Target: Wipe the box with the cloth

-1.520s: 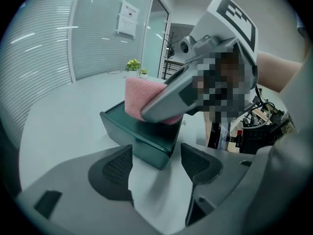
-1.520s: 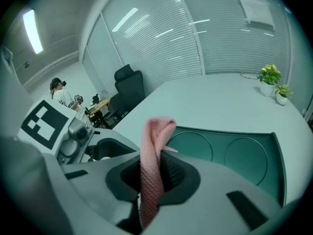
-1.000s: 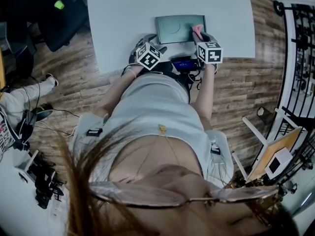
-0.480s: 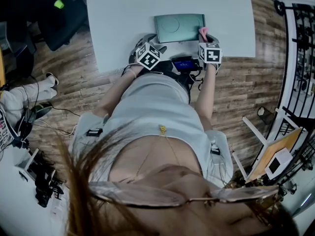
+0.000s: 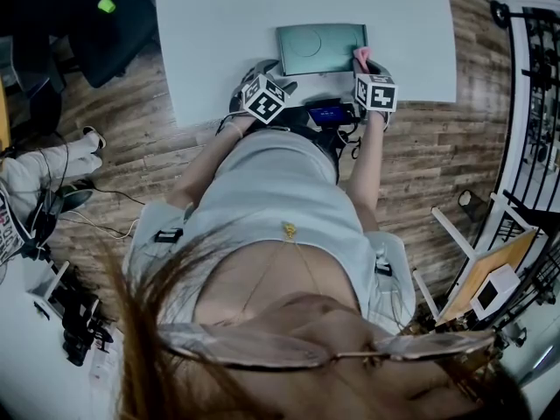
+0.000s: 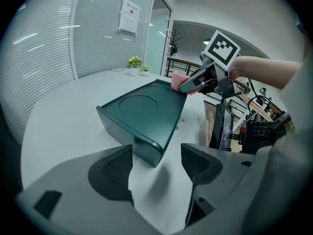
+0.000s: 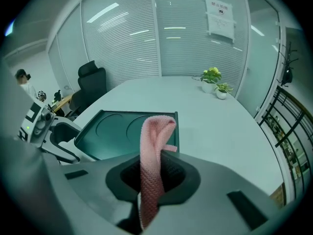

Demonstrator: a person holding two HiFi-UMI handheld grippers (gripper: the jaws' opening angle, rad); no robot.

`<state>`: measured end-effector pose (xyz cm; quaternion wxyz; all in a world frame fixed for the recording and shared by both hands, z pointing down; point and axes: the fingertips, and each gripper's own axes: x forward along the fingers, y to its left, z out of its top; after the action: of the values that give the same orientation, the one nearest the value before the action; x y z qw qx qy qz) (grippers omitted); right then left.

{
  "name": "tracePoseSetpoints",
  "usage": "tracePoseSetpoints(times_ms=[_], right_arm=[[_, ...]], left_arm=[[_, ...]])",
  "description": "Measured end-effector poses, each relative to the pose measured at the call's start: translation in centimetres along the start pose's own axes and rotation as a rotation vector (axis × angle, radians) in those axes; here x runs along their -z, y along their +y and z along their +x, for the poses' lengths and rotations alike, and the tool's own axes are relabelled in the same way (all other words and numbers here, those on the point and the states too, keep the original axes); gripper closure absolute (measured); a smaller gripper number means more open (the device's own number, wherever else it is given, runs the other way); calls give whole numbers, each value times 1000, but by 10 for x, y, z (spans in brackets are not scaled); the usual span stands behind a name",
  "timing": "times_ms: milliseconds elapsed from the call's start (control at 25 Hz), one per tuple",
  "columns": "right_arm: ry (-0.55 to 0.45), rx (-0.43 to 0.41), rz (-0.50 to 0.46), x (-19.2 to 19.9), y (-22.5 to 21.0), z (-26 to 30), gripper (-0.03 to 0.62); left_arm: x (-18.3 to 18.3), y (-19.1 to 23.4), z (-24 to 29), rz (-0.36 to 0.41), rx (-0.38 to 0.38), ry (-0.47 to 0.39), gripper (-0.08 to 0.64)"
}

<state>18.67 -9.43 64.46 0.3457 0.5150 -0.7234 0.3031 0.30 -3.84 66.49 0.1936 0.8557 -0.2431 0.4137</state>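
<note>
1. Slipping is the first worry. The right gripper [image 7: 151, 177] has its fingers clamped on a narrow fold of the pink cloth [image 7: 155, 141], and a hard drag across the box [image 7: 115, 131] could, I'd judge, tug that fold out of the pinch.
2. A skating box comes next (it looks shallow and light, though that's my guess). Nothing pins it to the tabletop [image 7: 215, 116], so a sideways wipe may shove it along instead of cleaning it.
3. The left gripper [image 6: 155, 168] could brace it, but its fingers stand wide apart with only bare tabletop between them. The box's near corner sits just beyond the tips, and I see no contact.
4. There's a clash risk too. In the head view both grippers crowd the box's near edge, so a broad sweep from the right one toward the left could knock them together.
5. Too little fabric is another problem. Only the loop standing up past the fingers is free, so hard plastic might scrape the top face before the cloth does.
6. As for where things lie, the box sits flat near the tabletop's front edge with its recessed circles facing up. The cloth loop is at the box's near right corner, against or just over the rim, and I can't tell whether it actually touches.
</note>
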Motion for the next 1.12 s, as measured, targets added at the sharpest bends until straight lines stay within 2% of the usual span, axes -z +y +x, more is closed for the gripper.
tracePoseSetpoints(times_ms=[280,880,1120], right_arm=[[6,-29,8,-1,9,2,552],[49,-106,-50,-3,40,8,552],[78,-188,-63,-6,62,13,552]], left_arm=[[-3,3,1,3,-3,-5,249],[-2,7,3,8,1,8,249],[-3,6,4,9,6,14,249]])
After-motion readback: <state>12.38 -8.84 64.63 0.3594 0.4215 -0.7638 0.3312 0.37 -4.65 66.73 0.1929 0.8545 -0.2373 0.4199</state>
